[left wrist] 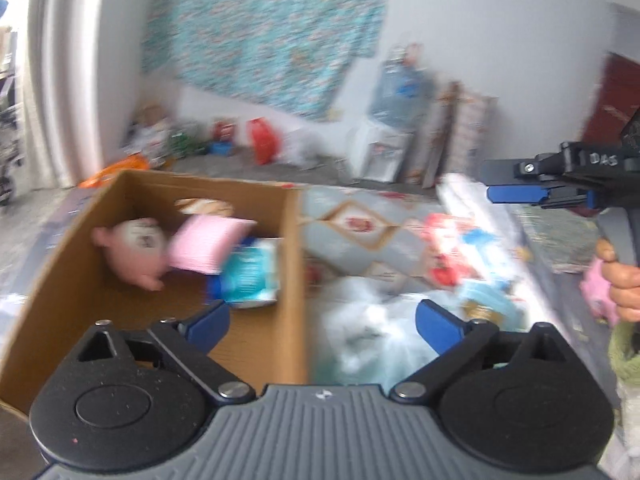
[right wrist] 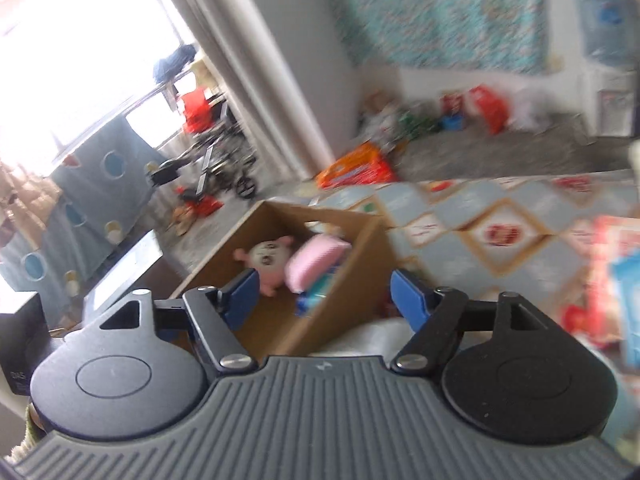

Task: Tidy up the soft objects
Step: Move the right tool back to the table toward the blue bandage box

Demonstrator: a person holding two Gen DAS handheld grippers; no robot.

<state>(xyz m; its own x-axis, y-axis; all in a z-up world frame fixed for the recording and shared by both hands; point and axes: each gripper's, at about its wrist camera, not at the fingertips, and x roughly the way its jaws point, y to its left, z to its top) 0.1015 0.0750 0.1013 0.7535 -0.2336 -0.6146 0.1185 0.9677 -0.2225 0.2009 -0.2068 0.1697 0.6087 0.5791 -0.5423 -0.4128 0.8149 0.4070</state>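
Sitting in the brown cardboard box [left wrist: 100, 240]: a round pink plush toy [left wrist: 134, 246], a pink cushion [left wrist: 206, 246] and a blue-white packet [left wrist: 250, 278]. Both tongs, left gripper [left wrist: 322, 320] and right gripper [right wrist: 322, 294], are spread wide with nothing between them.

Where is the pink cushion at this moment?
The pink cushion lies inside the cardboard box, between the pink plush toy on its left and the blue-and-white packet on its right, in both wrist views.
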